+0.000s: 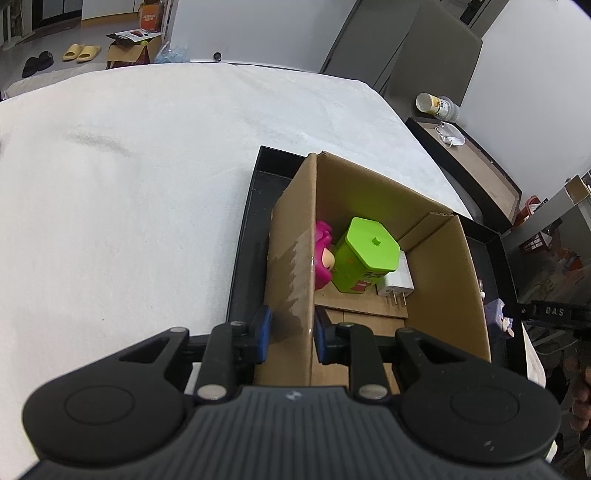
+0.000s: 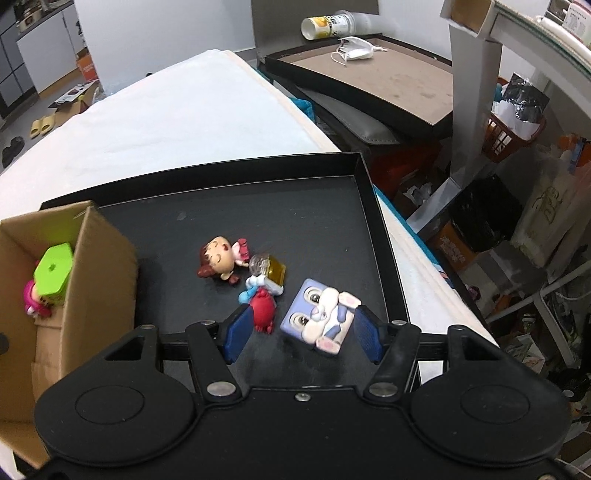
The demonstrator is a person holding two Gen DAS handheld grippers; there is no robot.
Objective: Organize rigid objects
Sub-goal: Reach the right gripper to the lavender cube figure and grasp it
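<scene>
My left gripper is shut on the left wall of an open cardboard box that stands in a black tray. In the box lie a green lidded container, a pink plush-like figure and a white plug adapter. In the right wrist view my right gripper hangs open low over the tray. A purple rabbit block and a small red figure lie between its fingers, and the pads are not pressing on either. A brown-haired doll lies further back.
A small gold and clear item with a blue-white figure lies beside the doll. The tray sits on a white cloth-covered table. Off the table's right edge are another tray with a face mask, a tipped cup and cluttered shelves.
</scene>
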